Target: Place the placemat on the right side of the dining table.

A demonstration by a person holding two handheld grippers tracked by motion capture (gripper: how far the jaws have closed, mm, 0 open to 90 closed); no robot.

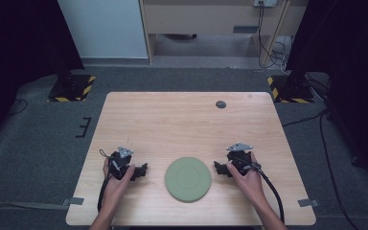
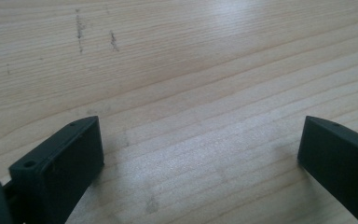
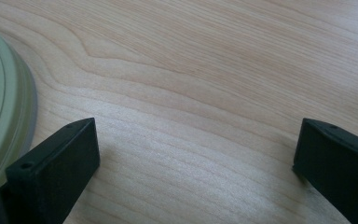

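Resting low on table (image 1: 182, 120) | L tool (image 1: 141, 171) & R tool (image 1: 219, 168) flank green plate (image 1: 188, 178) | both wide open, empty

We see here a recording room of a lab, not a home; the wooden table (image 1: 191, 124) stands alone on grey carpet (image 1: 33, 153), with tape pieces (image 1: 76, 201) fixing its near corners at about seven and five o'clock; at ten and two o'clock from the table stand dark stands on bases marked with yellow-black stripes (image 1: 72, 88); black curtains (image 1: 14, 43) close both sides; at twelve o'clock we notice a plain wooden desk (image 1: 211, 19) and loose cables (image 1: 273, 50) running on the floor, as in a test setup.
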